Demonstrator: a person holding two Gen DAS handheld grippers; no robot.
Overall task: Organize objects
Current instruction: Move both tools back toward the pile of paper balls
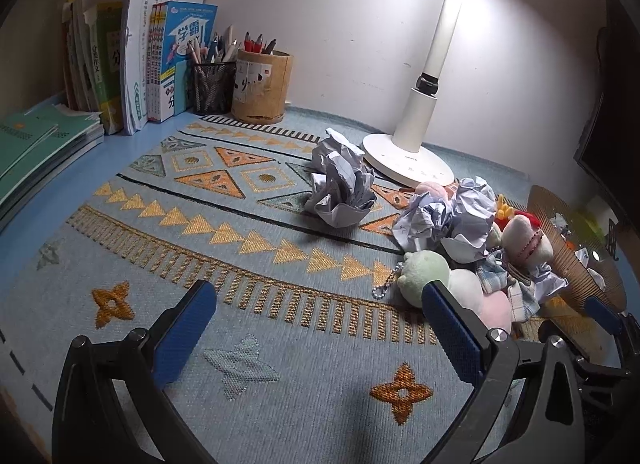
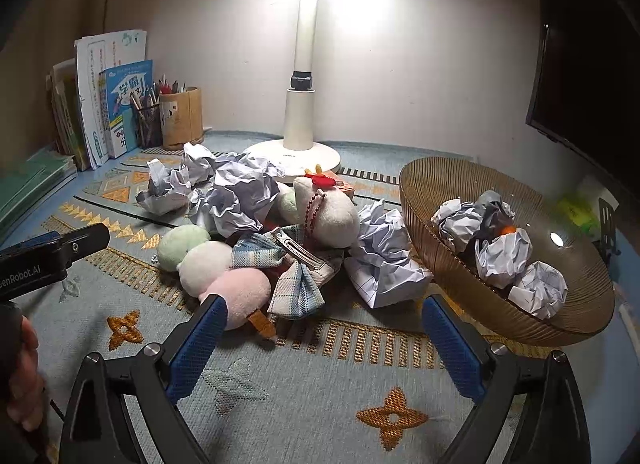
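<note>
A heap of clutter lies on the patterned mat (image 2: 300,404): crumpled paper balls (image 2: 236,195), a dango plush (image 2: 212,264) in green, white and pink, a white plush (image 2: 336,215) with a red bow, and a plaid bow hair clip (image 2: 292,264). One crumpled paper (image 2: 384,260) lies by the amber ribbed bowl (image 2: 440,191), which holds several paper balls (image 2: 504,256). My right gripper (image 2: 320,328) is open and empty just in front of the heap. My left gripper (image 1: 320,312) is open and empty left of the heap; a paper ball (image 1: 340,179) lies ahead of it.
A white desk lamp (image 2: 298,143) stands behind the heap. Books (image 1: 136,63) and two pen holders (image 1: 260,83) line the back left wall; green notebooks (image 1: 36,151) lie at the left. A dark monitor (image 2: 588,63) is at the right.
</note>
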